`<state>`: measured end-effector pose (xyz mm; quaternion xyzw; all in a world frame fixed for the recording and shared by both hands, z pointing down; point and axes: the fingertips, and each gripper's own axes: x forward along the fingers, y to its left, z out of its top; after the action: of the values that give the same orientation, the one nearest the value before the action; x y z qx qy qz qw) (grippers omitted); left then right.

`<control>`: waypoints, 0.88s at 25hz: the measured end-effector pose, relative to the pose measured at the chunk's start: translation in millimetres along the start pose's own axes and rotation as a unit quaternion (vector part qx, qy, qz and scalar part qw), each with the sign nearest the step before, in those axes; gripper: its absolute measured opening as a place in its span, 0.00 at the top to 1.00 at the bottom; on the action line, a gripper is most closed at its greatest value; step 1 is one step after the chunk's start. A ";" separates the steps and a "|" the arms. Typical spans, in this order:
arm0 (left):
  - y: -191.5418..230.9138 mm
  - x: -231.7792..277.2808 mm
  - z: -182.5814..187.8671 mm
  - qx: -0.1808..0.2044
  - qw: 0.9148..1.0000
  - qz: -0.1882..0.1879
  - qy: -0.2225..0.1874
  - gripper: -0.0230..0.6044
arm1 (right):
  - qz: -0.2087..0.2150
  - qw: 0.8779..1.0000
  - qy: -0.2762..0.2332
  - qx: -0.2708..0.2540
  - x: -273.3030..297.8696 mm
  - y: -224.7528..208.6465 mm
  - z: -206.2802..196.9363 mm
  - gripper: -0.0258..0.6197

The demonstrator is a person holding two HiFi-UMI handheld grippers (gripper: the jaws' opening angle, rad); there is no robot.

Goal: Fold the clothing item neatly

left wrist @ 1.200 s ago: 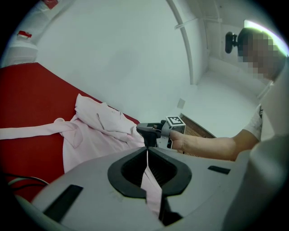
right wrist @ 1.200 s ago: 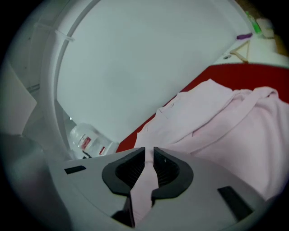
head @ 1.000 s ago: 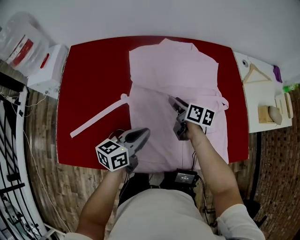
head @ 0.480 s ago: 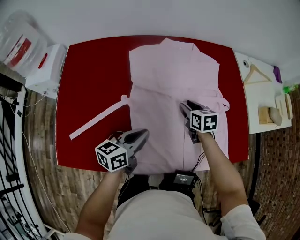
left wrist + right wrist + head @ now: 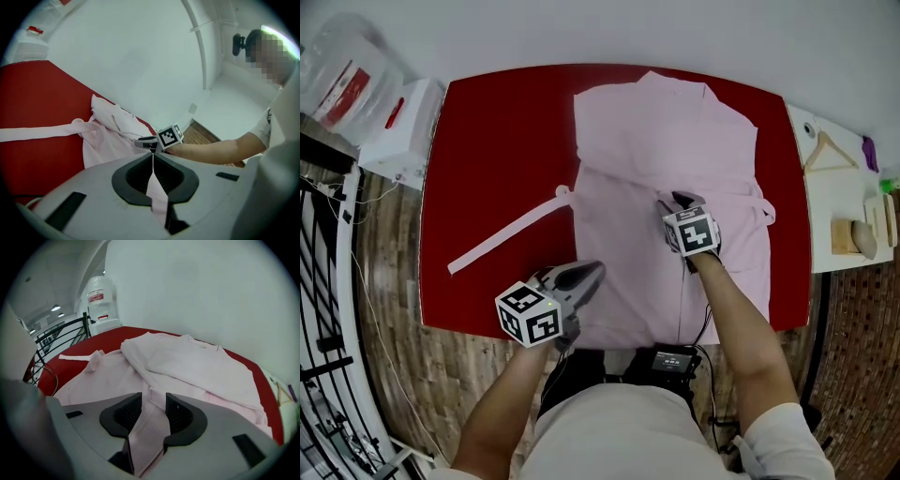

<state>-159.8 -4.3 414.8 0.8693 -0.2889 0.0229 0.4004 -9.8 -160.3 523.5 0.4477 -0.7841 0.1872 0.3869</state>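
Red table [image 5: 487, 141] with a pink garment [image 5: 666, 159], perhaps a robe, flat on it, belt [image 5: 506, 233] stretched leftward.

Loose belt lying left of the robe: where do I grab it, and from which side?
Take the belt at its free end, from above, on the left side of the red table, jaws across the strip. It lies flat and straight there, its other end joined to the robe, so likely only that tip lifts freely.

Robe [image 5: 666, 169] on table [image 5: 487, 141], right of centre, collar end far. Belt [image 5: 506, 234] trails left across table. Left gripper [image 5: 592, 273] at robe's near hem; right gripper [image 5: 677, 200] over robe's middle. Hanger [image 5: 828, 153] right of table.
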 end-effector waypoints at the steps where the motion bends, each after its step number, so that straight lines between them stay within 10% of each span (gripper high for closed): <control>1: 1.3 -2.0 -0.2 -0.002 1.000 0.001 -0.002 0.95 | 0.000 1.000 0.001 0.012 3.8 -1.5 0.3 0.71; 22: 20.9 -19.5 -0.2 -0.030 0.999 -0.005 -0.032 0.95 | 0.000 0.994 -0.067 0.083 -12.3 -0.8 28.9 0.88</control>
<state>-186.8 -5.4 423.9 0.8587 -0.2976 -0.0151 0.4170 -18.2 -172.4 495.7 0.4899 -0.7899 0.2213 0.2951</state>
